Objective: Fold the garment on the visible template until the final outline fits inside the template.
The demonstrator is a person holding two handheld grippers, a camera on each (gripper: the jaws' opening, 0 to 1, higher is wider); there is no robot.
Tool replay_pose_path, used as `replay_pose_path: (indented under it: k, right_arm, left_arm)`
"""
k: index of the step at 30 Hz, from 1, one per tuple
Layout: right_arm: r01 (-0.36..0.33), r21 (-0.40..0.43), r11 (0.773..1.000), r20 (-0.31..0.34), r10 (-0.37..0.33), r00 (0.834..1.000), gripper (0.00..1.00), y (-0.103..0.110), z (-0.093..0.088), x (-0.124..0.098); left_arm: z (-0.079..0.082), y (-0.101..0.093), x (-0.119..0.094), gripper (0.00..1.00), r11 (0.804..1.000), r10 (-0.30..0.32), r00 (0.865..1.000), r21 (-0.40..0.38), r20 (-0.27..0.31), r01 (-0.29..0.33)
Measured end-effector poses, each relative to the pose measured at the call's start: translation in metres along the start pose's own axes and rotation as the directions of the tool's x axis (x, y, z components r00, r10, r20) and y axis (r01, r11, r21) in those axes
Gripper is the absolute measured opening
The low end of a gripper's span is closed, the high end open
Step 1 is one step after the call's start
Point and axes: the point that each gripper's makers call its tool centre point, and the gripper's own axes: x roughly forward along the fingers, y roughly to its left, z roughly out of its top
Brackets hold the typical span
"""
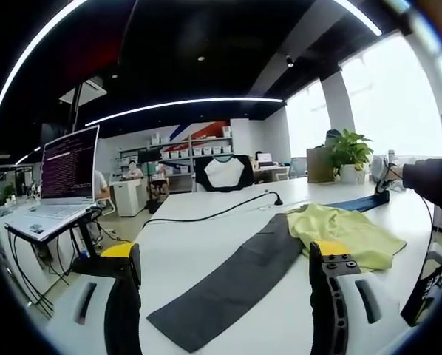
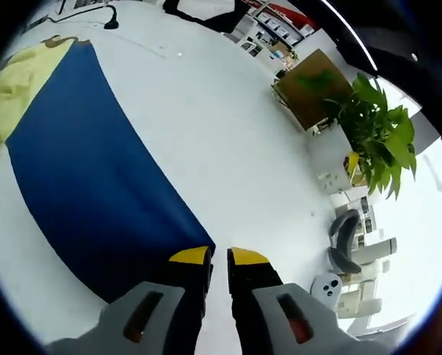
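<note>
**Pinching the mat's far end before the fold**

My right claw (image 2: 219, 260) has its yellow-tipped jaws drawn almost together, only a thin slit between them, right at the corner of the blue mat (image 2: 88, 170). I cannot tell whether cloth is actually between them. The mat runs away toward 11 o'clock, where the yellow garment (image 2: 10, 89) overlaps its far edge; a potted plant (image 2: 376, 126) stands at 2 o'clock.

My left claw (image 1: 225, 270) is spread wide and empty, hovering over the white table (image 1: 206, 229). Beyond it, a dark grey strip (image 1: 236, 281) runs from 6 toward 1 o'clock, and the garment (image 1: 347, 233) lies crumpled on it at 2 o'clock.

As I judge it, the garment needs flattening first. I should take an edge, not a bunched lump, pull it flat within the template, and keep it on the table.
</note>
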Motion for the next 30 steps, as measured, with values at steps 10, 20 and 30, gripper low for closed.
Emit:
replay_pose_path:
  k: [10,20,30]
  right_arm:
    - [0.033,0.052,0.998,0.008,-0.034,0.999,0.10,-0.028,-0.012,-0.007]
    - [-0.018,0.102,0.995,0.127,0.005,0.992,0.13,-0.041,-0.016,-0.029]
    - [-0.136,0.254,0.957,0.102,0.114,0.988,0.12,-0.024,-0.041,-0.015]
  left_arm:
    - [0.000,0.001,-0.001,1.00,1.000,0.007,1.000,0.000,0.001,-0.007]
    - [0.000,0.000,-0.002,1.00,1.000,0.006,1.000,0.001,0.000,-0.006]
    - [0.000,0.000,-0.002,1.00,1.000,0.003,1.000,0.003,-0.001,-0.003]
